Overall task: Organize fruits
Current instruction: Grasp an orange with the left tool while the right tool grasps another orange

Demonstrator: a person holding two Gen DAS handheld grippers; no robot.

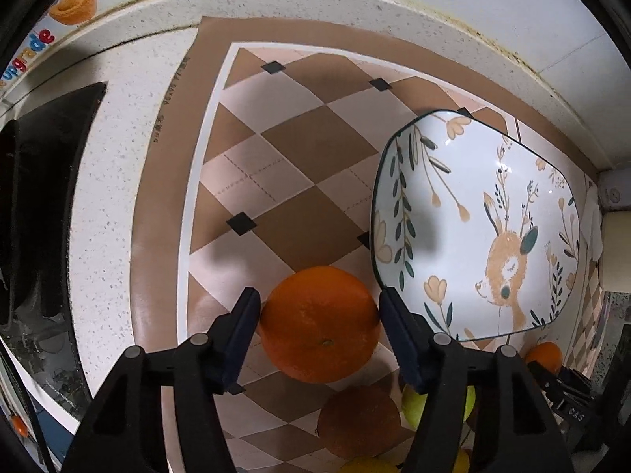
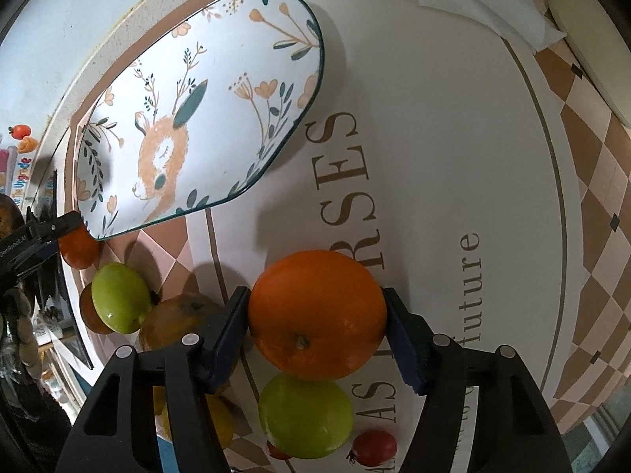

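My left gripper (image 1: pixel 319 307) is shut on an orange (image 1: pixel 319 325) and holds it above the checkered mat, just left of the white deer-print plate (image 1: pixel 473 181). My right gripper (image 2: pixel 315 311) is shut on another orange (image 2: pixel 317 313), held over the mat in front of the same plate (image 2: pixel 221 59), which has nothing on it. Below it lie a green apple (image 2: pixel 303 418), a small red fruit (image 2: pixel 374 447), a second green apple (image 2: pixel 120 297) and a darker orange (image 2: pixel 177 323). The left gripper with its orange (image 2: pixel 79 248) shows at the left edge.
A brown checkered mat (image 1: pixel 276 149) covers the speckled counter, with the wall close behind. A dark stovetop (image 1: pixel 43 197) lies to the left. A white paper towel (image 2: pixel 485 4) and a cream block (image 2: pixel 591 39) sit at the far right. More fruit (image 1: pixel 359 421) lies beneath the left gripper.
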